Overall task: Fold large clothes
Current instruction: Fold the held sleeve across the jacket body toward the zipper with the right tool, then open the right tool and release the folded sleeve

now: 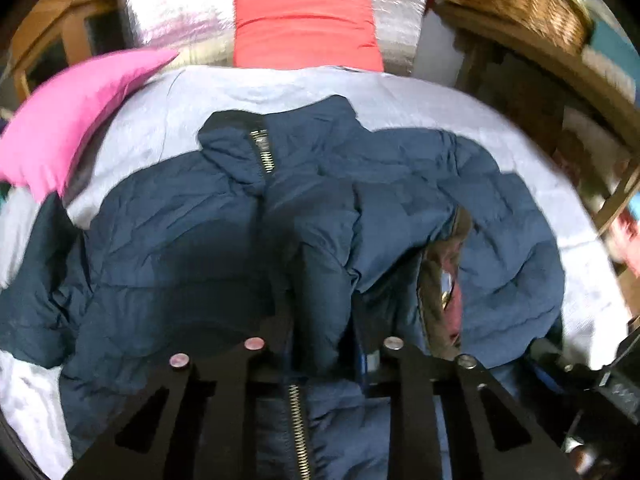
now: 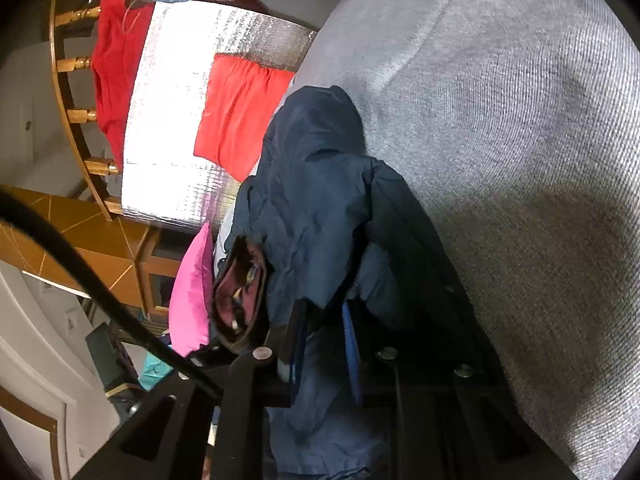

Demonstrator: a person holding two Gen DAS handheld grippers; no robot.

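A navy puffer jacket (image 1: 192, 240) with a brass zipper lies spread on the grey bedsheet (image 1: 160, 112), collar toward the far side. My left gripper (image 1: 324, 340) is shut on a fold of the jacket near its front zipper. In the right wrist view the jacket (image 2: 320, 200) hangs bunched from my right gripper (image 2: 320, 320), which is shut on its fabric beside the grey sheet (image 2: 500, 140). The jacket's dark red lining (image 2: 240, 292) shows at the left of that fold.
A pink pillow (image 1: 72, 120) lies at the bed's left. A red cloth (image 1: 306, 26) rests on a silver foil mat (image 1: 168, 4) beyond. A wicker basket (image 1: 532, 4) stands at the right. A wooden chair (image 2: 76, 120) holds a red garment.
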